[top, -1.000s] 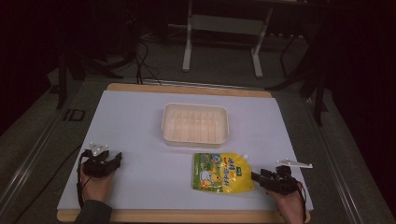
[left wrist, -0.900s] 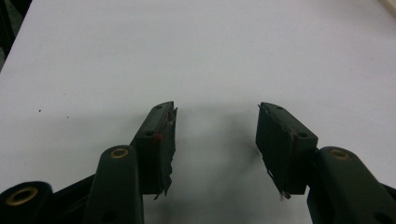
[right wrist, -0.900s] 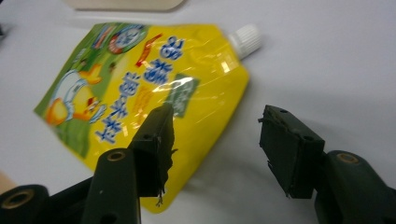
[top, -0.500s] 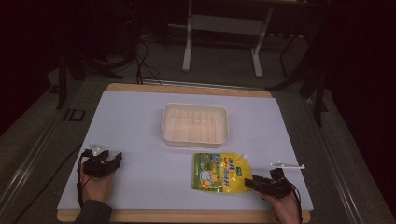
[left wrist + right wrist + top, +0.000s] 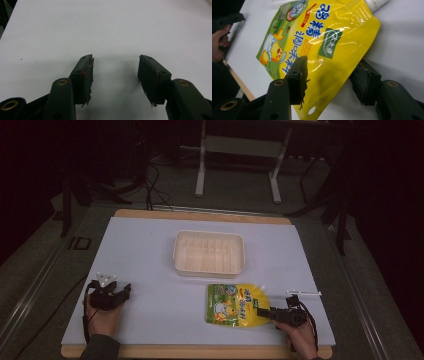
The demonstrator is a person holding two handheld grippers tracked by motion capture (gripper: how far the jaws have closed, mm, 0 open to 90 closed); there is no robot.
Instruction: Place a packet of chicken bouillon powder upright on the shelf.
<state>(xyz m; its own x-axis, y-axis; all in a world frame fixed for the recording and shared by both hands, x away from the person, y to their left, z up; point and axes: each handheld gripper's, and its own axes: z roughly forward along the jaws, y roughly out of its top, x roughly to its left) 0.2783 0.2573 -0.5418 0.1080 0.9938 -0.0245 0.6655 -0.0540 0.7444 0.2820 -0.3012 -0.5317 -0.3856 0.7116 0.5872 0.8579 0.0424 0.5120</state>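
The right hand-held gripper [image 5: 329, 75] has just been closing – the yellow pouch [image 5: 319, 47] lies between its still-apart jaws; the left hand-held gripper [image 5: 115, 72] stands wide over the bench [image 5: 112, 30].

This looks like a lab or recording studio set up for handling trials, not a home. A wooden-edged table [image 5: 200, 214] carries a plain pale-blue mat [image 5: 145, 255], lit brightly while everything around it sits in darkness. Behind the table, a metal stand [image 5: 237, 157] rises from the grey floor [image 5: 235, 195], and black cables [image 5: 155, 180] trail loose across it. Dark equipment legs [image 5: 345, 215] flank the table at both sides.
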